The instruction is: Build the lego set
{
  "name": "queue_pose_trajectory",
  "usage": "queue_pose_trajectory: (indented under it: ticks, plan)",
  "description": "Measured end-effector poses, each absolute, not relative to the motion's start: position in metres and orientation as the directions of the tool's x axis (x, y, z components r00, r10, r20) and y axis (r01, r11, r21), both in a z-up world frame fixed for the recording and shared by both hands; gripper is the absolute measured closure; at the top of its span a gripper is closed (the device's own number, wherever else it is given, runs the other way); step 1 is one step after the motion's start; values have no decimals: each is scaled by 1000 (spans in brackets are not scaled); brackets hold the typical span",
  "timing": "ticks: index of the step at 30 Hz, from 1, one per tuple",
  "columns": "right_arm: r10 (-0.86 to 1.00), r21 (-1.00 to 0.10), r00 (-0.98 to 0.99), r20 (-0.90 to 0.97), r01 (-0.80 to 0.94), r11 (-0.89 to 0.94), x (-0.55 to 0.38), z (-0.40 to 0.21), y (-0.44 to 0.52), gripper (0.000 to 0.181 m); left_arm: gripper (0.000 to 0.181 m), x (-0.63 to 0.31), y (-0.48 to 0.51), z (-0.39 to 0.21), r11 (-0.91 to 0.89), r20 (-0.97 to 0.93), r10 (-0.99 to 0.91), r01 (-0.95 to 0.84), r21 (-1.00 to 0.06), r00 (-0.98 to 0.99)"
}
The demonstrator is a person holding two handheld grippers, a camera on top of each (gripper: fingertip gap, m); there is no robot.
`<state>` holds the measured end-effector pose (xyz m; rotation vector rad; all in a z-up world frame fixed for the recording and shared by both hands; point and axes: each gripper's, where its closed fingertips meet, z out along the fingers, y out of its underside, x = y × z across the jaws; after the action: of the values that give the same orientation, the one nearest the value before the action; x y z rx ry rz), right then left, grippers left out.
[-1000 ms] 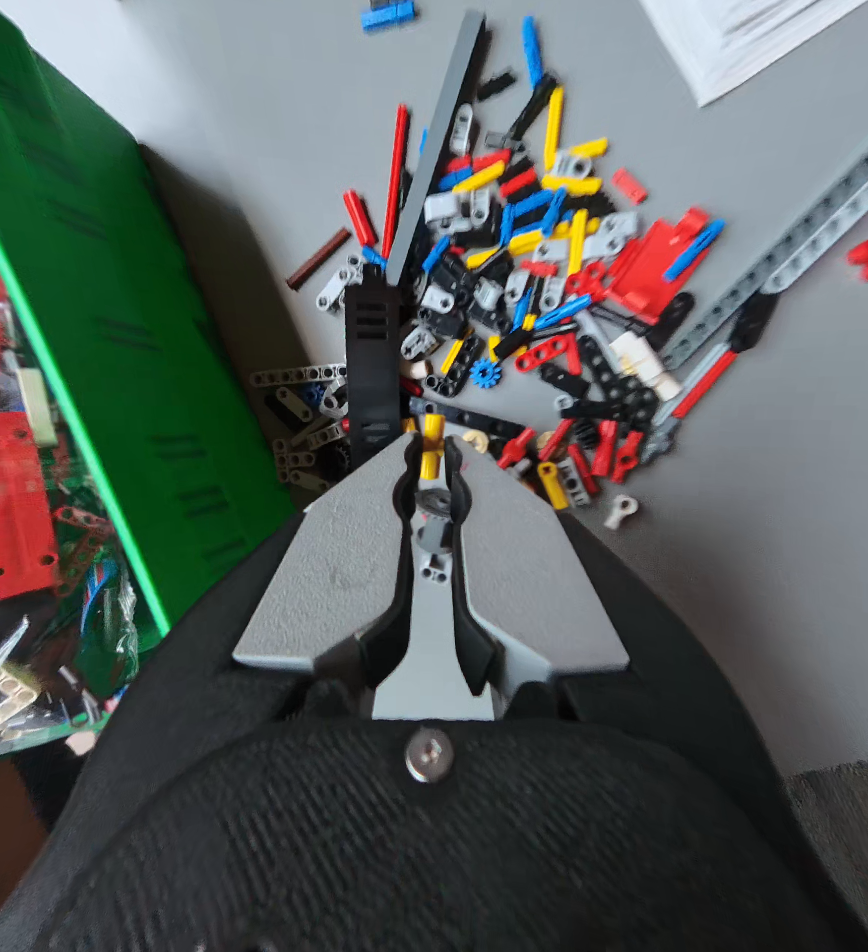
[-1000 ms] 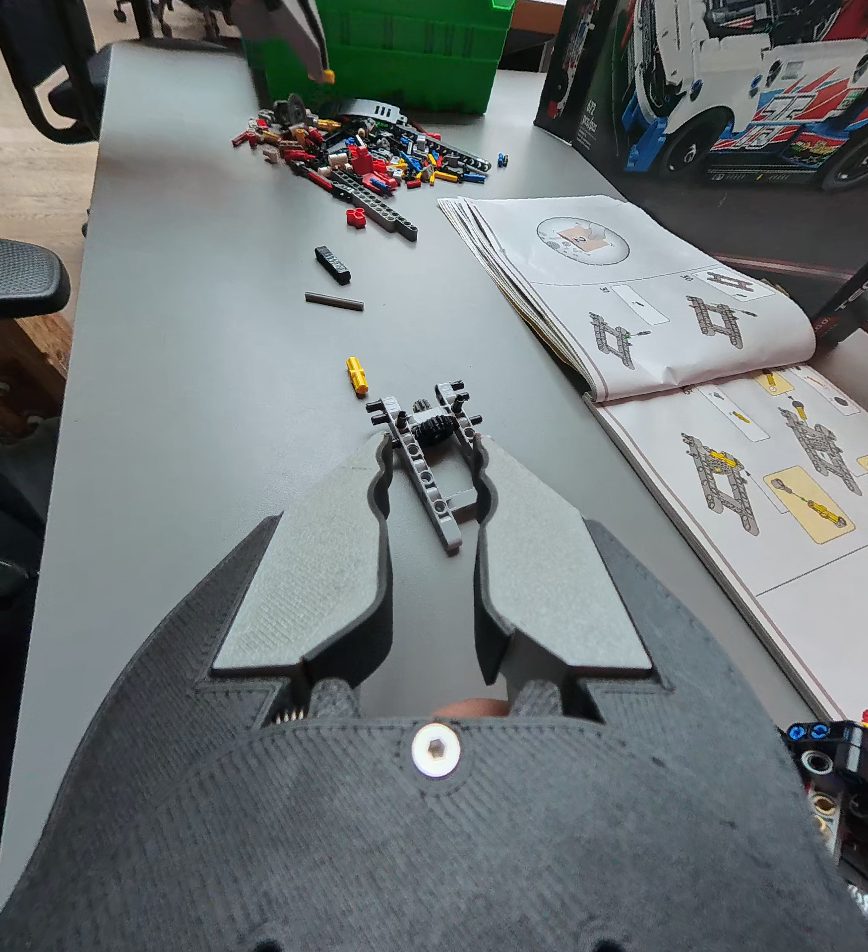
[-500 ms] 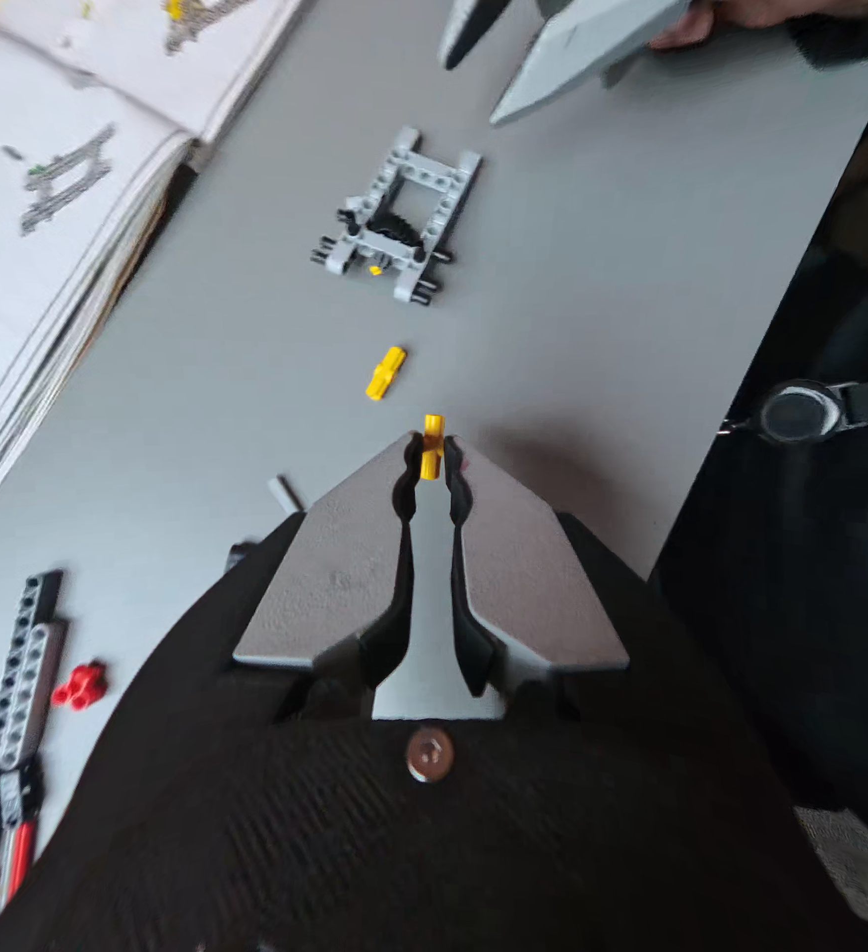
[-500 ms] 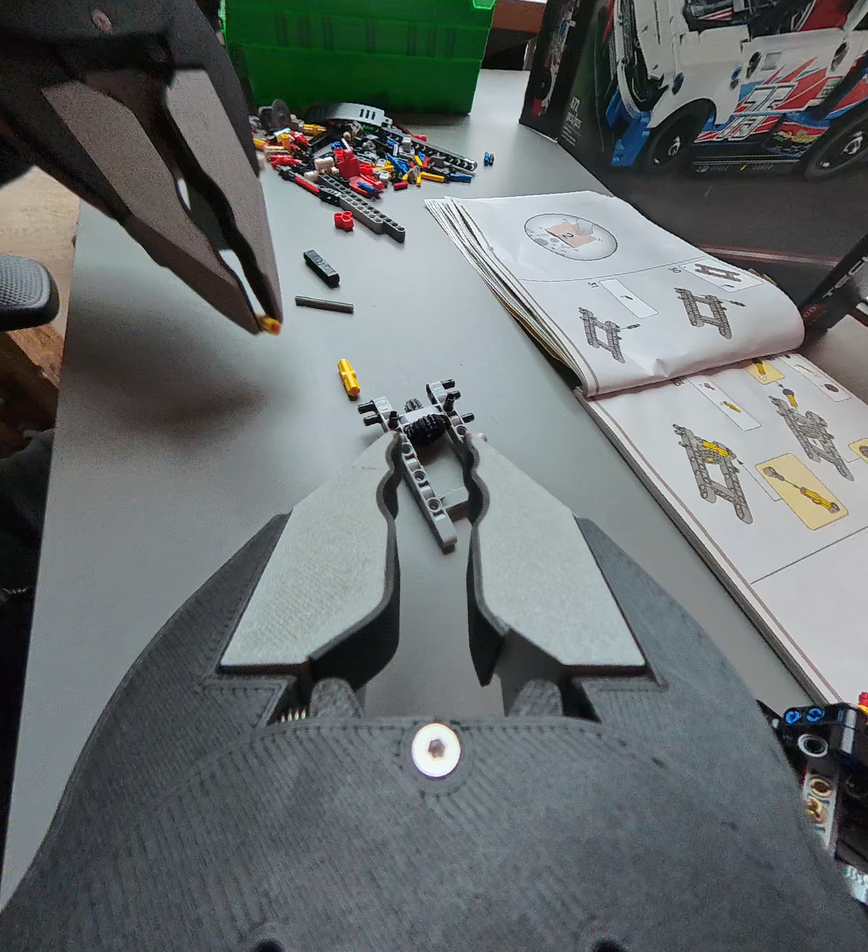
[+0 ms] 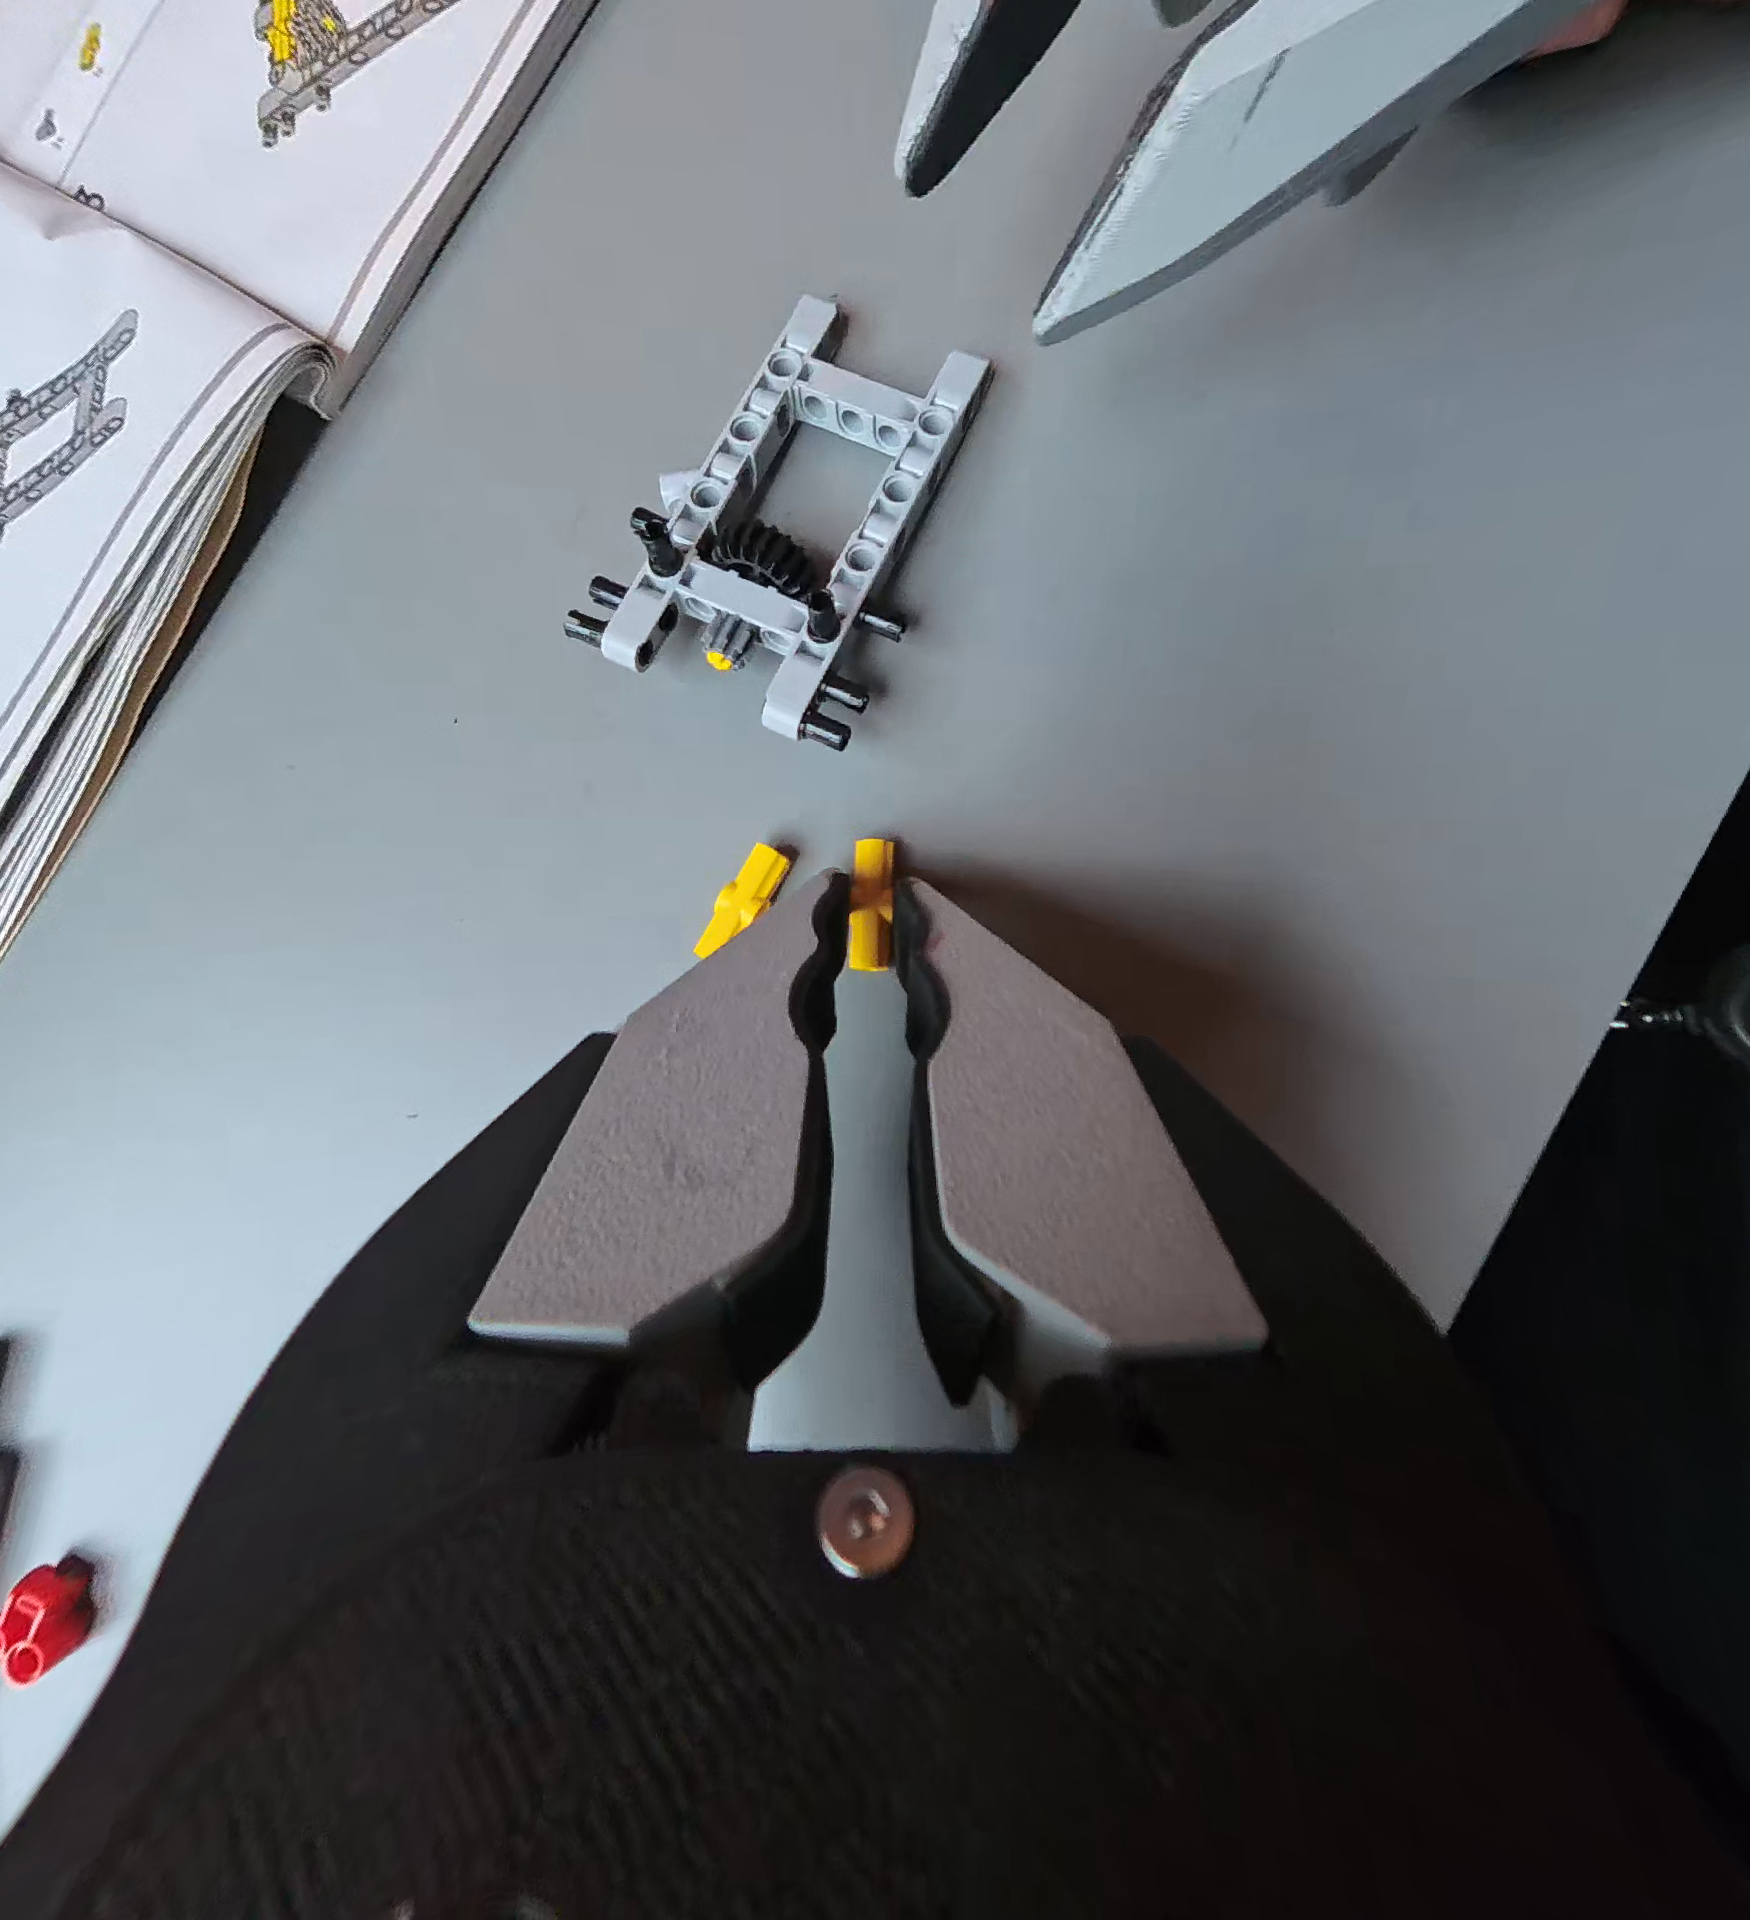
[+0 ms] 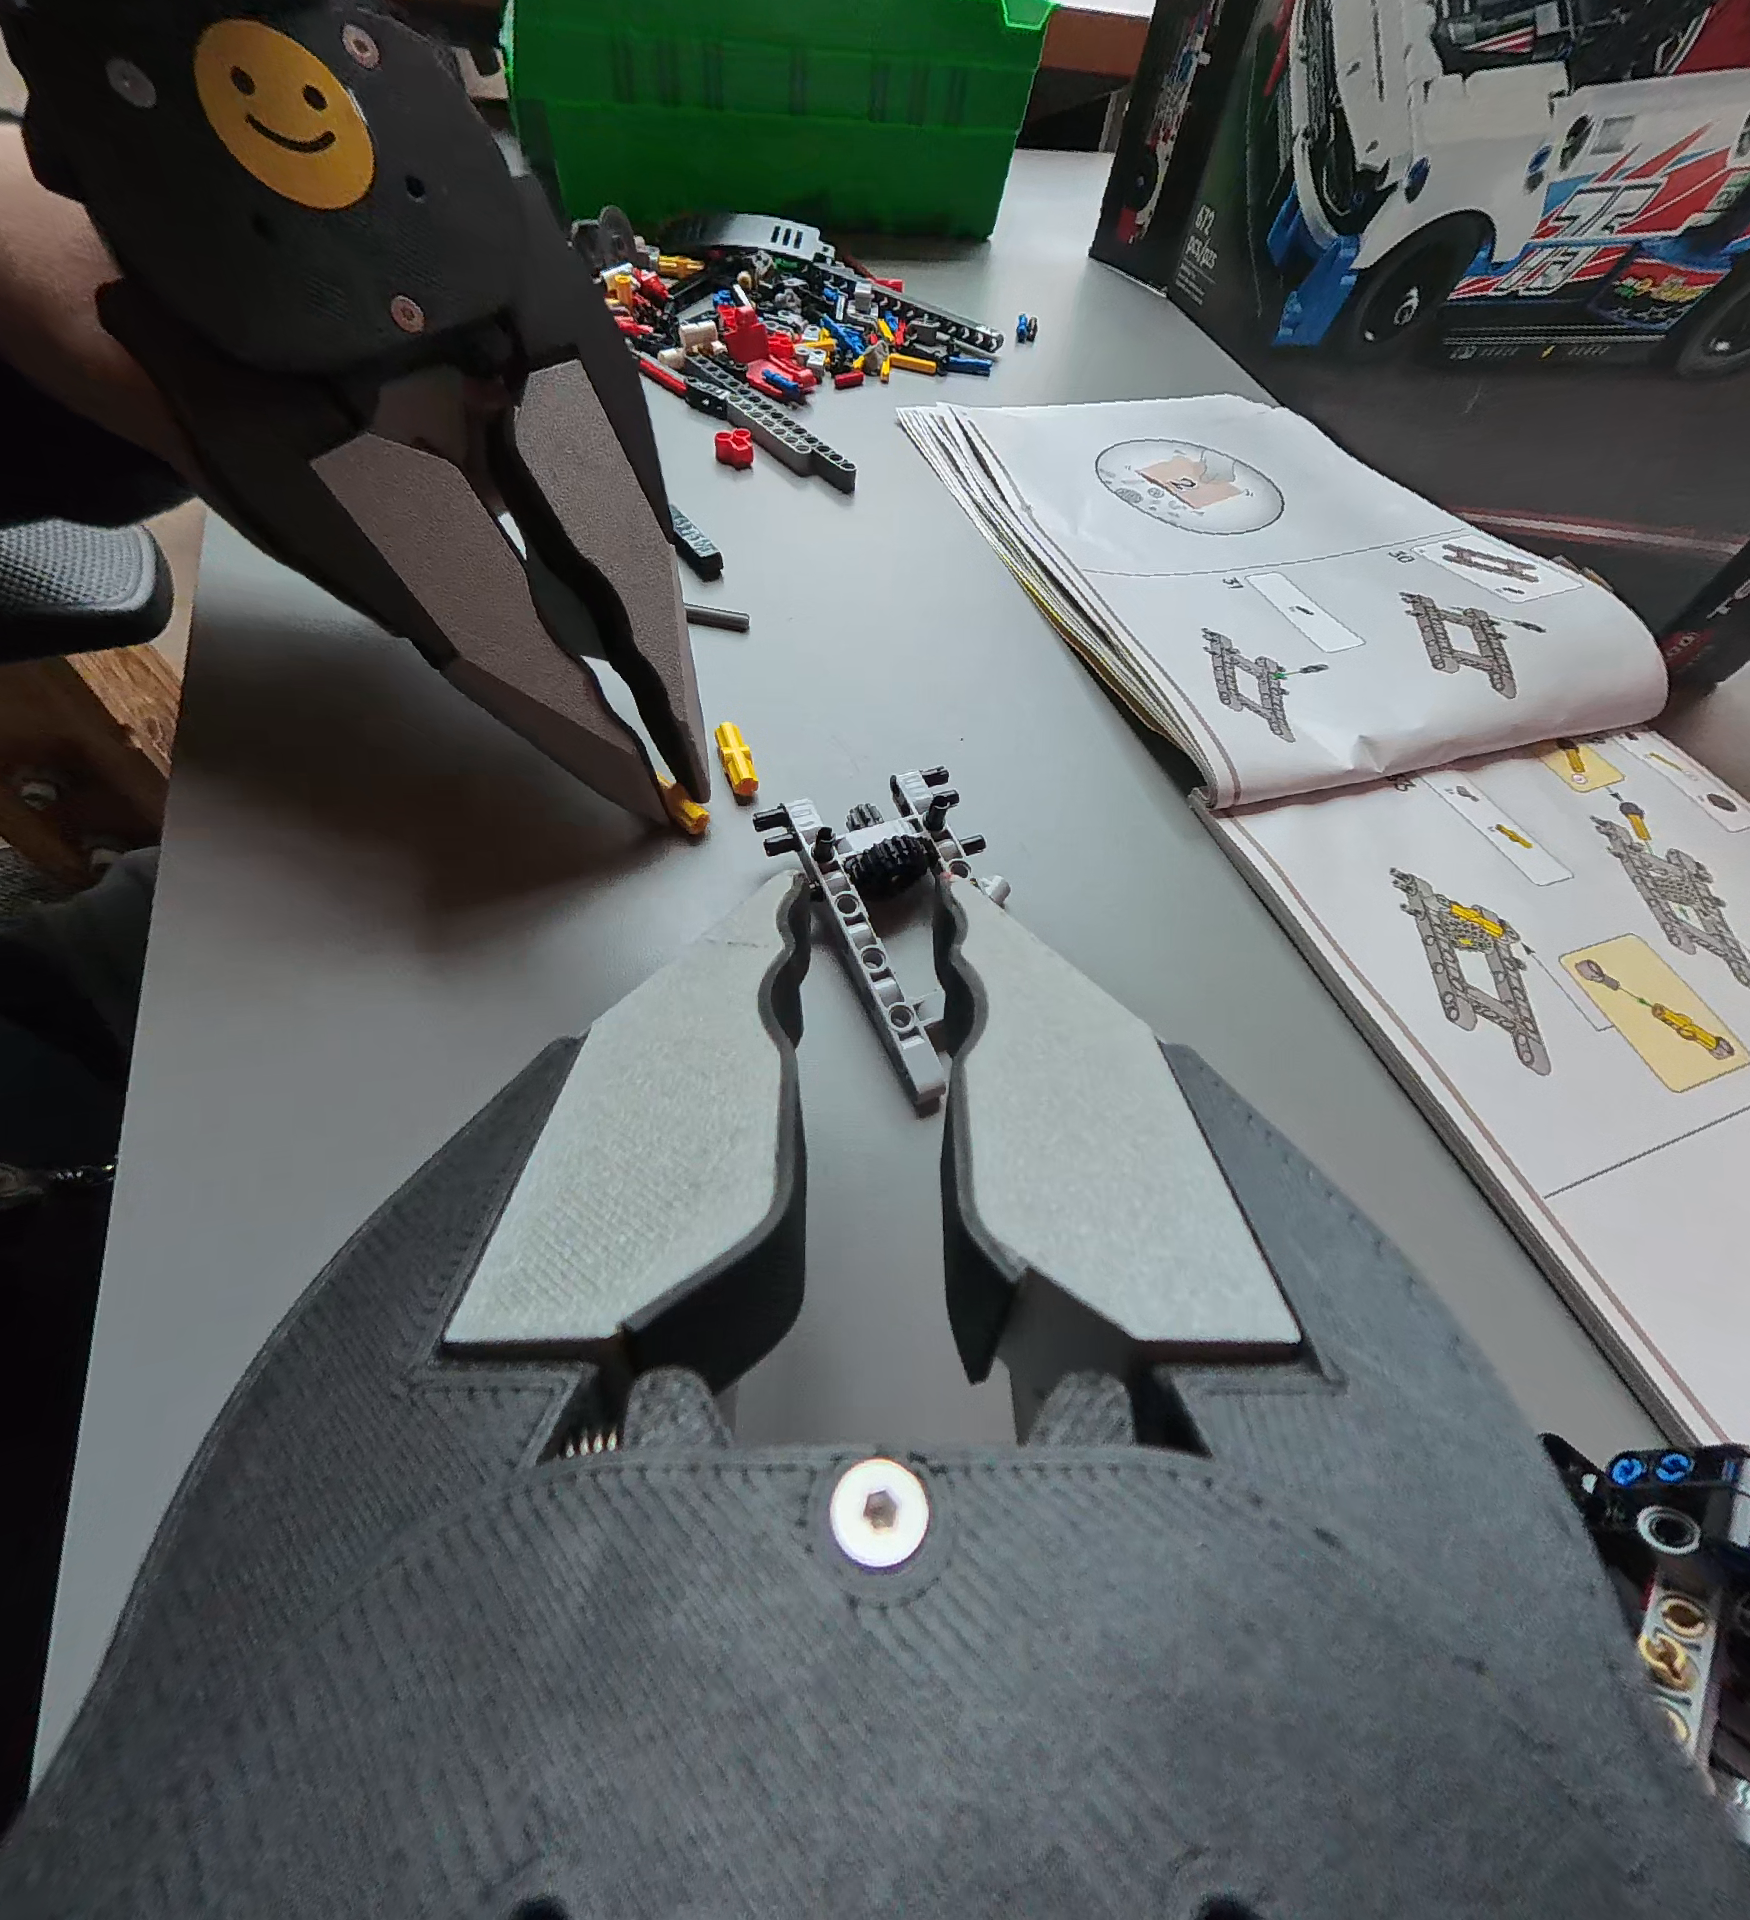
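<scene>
My left gripper (image 5: 866,883) is shut on a small yellow pin (image 5: 869,906), with its tip low over the grey table (image 5: 1266,727). A second yellow pin (image 5: 743,899) lies loose just to its left. A grey beam frame with a black gear (image 5: 798,520) lies flat a little ahead. My right gripper (image 6: 871,894) is open and empty, hovering just short of the frame (image 6: 876,951), which shows between its fingers. In the right wrist view the left gripper (image 6: 679,800) stands steeply to the left of the frame, beside the loose pin (image 6: 736,758).
An open instruction booklet (image 6: 1370,623) lies right of the frame. A pile of loose parts (image 6: 777,332), a green bin (image 6: 777,104) and the set's box (image 6: 1473,208) are at the far end. A red piece (image 5: 29,1621) and a partial build (image 6: 1702,1558) lie nearby. Across from one pair of fingers to the other is roughly 9 cm. The red piece (image 5: 29,1621) lies some 20 cm from my left tips, 25 cm from my right tips. My right wrist view (image 6: 736,442) looks at it from another angle.
My left gripper has carried the yellow pin from the parts pile to beside the loose yellow pin near the frame, and come down low. The right gripper has hardly moved.
</scene>
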<state>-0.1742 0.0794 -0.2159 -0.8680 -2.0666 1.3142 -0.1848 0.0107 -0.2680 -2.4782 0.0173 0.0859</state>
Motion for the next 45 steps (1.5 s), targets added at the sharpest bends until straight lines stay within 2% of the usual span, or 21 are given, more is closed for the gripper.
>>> queue_pose_trajectory:
  ticks: [9,18,45]
  plan:
    - [745,-917,-661,86,241,319,-174,-217,78,162,174,-181,9,-259,-740,-32,49,15,-673,998]
    - [738,-912,-667,97,238,335,-173,-219,76,162,168,-184,5,-260,-739,-24,81,44,-672,996]
    - [735,-914,-672,94,235,331,-172,-218,76,162,169,-191,-11,-247,-711,-19,127,78,-698,992]
